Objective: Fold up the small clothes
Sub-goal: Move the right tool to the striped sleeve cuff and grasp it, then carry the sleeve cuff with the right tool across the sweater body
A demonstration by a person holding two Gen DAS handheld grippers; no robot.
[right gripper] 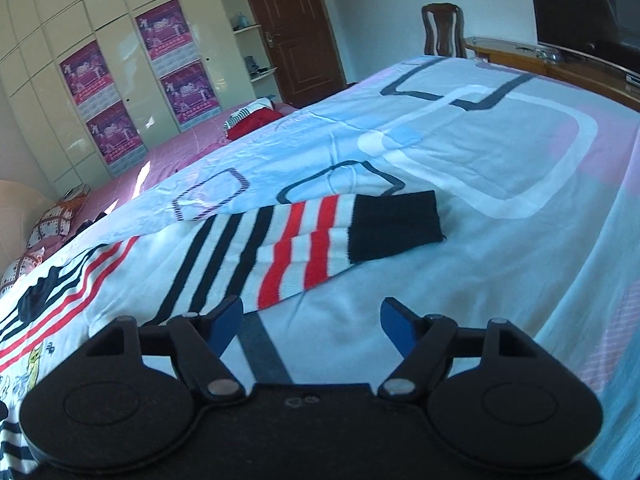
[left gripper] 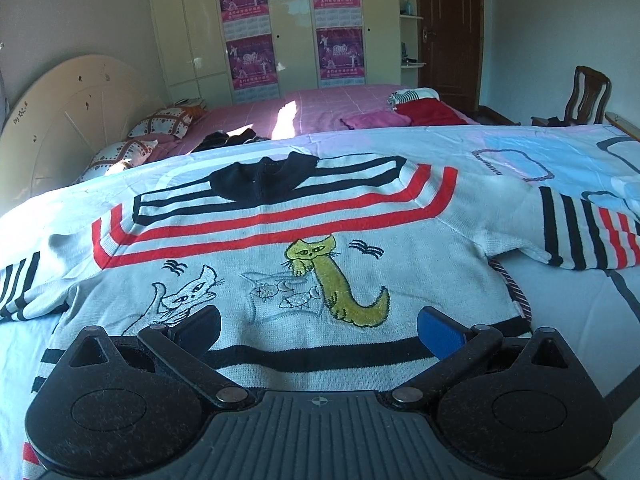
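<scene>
A small white knit sweater (left gripper: 280, 248) with red and black stripes, a black collar and embroidered cats lies flat, front up, on a light blue bedsheet (left gripper: 560, 312). My left gripper (left gripper: 318, 334) is open and empty, just above the sweater's bottom hem. The sweater's right sleeve (right gripper: 304, 236), striped with a black cuff, lies spread out on the sheet (right gripper: 500, 248). My right gripper (right gripper: 312, 328) is open and empty, hovering just in front of that sleeve's lower edge.
Beyond the sheet is a pink bed (left gripper: 320, 108) with pillows (left gripper: 160, 124), dark clothes (left gripper: 228, 140) and red and pink garments (left gripper: 424, 112). A wardrobe (left gripper: 280, 28), a door (left gripper: 448, 28), a wooden chair (left gripper: 584, 96) and a wooden bench (right gripper: 560, 68) stand around.
</scene>
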